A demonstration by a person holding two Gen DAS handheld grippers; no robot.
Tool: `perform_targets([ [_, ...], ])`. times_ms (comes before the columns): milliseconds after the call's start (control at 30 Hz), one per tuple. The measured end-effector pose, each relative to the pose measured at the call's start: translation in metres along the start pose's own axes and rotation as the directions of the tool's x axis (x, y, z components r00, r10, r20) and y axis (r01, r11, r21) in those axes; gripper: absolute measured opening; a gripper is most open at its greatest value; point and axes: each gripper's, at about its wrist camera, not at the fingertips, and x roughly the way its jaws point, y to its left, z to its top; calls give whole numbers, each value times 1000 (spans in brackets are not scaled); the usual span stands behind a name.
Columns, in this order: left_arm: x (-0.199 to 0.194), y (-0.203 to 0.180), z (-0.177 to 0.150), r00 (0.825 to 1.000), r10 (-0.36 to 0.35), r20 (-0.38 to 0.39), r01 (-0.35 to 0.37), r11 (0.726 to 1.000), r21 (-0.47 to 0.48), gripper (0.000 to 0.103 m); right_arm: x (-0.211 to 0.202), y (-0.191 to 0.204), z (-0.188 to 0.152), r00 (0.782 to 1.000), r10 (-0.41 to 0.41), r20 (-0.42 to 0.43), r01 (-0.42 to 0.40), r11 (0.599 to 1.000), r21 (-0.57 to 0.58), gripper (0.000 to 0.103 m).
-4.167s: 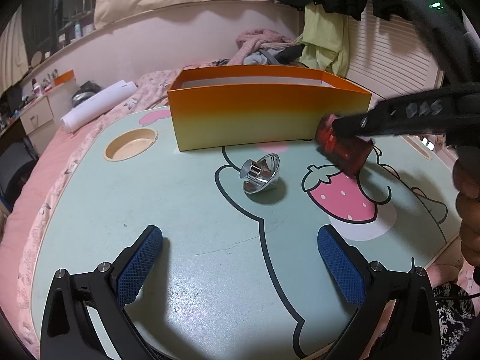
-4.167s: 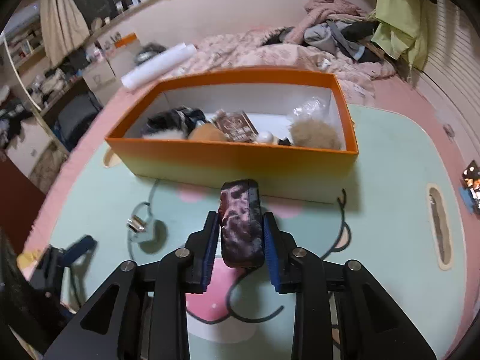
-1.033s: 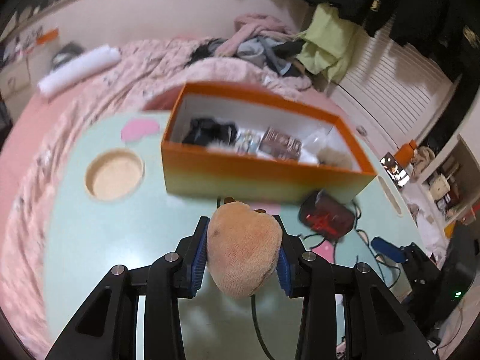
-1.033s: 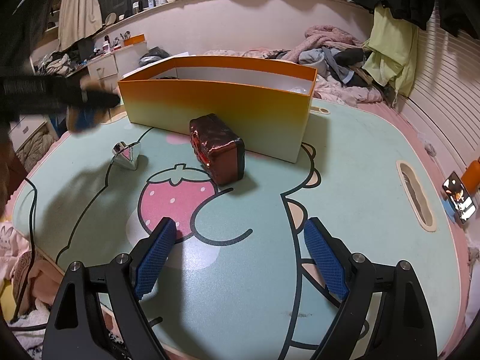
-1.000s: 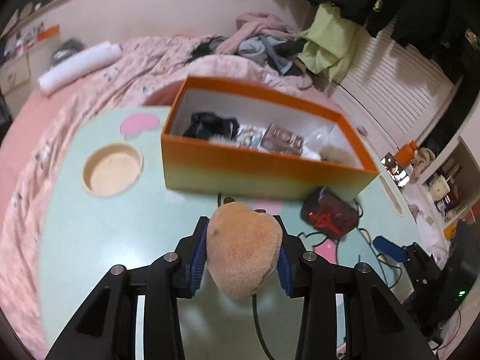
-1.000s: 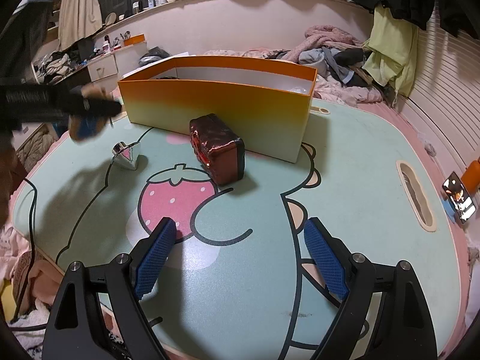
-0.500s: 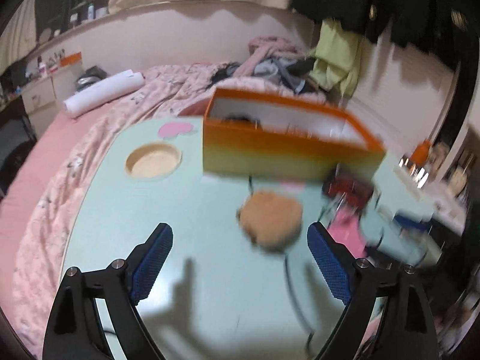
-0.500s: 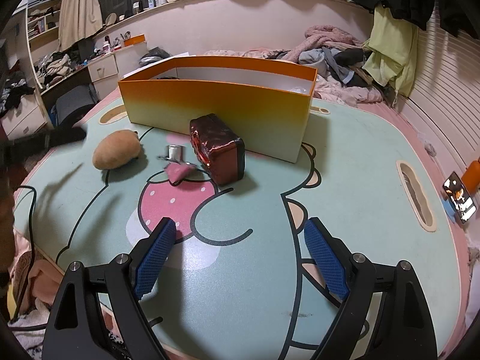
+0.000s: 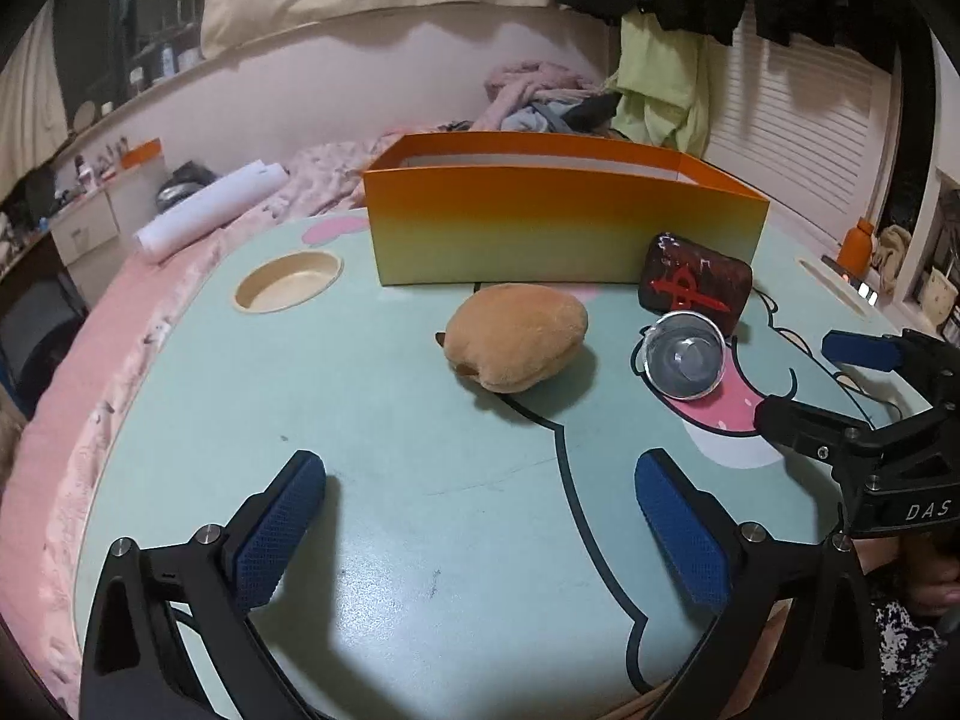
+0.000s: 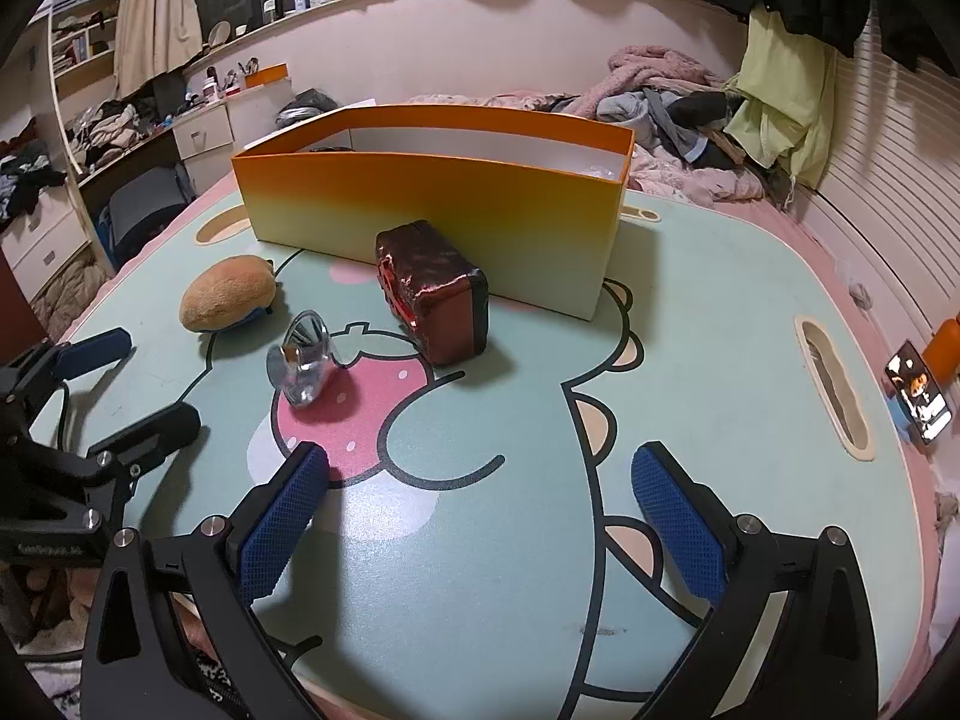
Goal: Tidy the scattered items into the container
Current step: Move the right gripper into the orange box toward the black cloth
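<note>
Between picks. Both tongs, left [image 9: 480,531] and right [image 10: 480,528], still spreading, nothing between the pads. Three items loose on table [image 9: 390,528], centre frame, in front of orange box [image 9: 558,234]: plush toy [image 9: 516,345], silver funnel [image 9: 681,363], red pouch [image 9: 696,288] against the box wall. Next: close on one, lift over rim, drop in.

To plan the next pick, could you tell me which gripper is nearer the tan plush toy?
Left. The left gripper, jaws opening and empty, faces the tan plush toy just ahead; the right gripper, also opening and empty, sits farther off.
</note>
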Motion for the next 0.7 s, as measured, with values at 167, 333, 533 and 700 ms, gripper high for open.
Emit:
perform_targets([
  [167, 1, -2, -1, 1000, 0, 5, 0, 1000, 1, 103, 1, -1, -1, 1000, -1, -1, 1, 1000, 1, 101],
  [333, 2, -1, -2, 1000, -3, 5, 3, 1000, -1, 103, 0, -2, 0, 1000, -2, 1, 2, 1000, 9, 101],
  [533, 1, -2, -2, 1000, -3, 8, 3, 1000, -2, 103, -32, 6, 21, 990, 96, 103, -96, 995, 3, 94],
  [700, 1, -2, -2, 1000, -2, 9, 2, 1000, -2, 103, -32, 29, 99, 972, 217, 89, -220, 975, 29, 68],
])
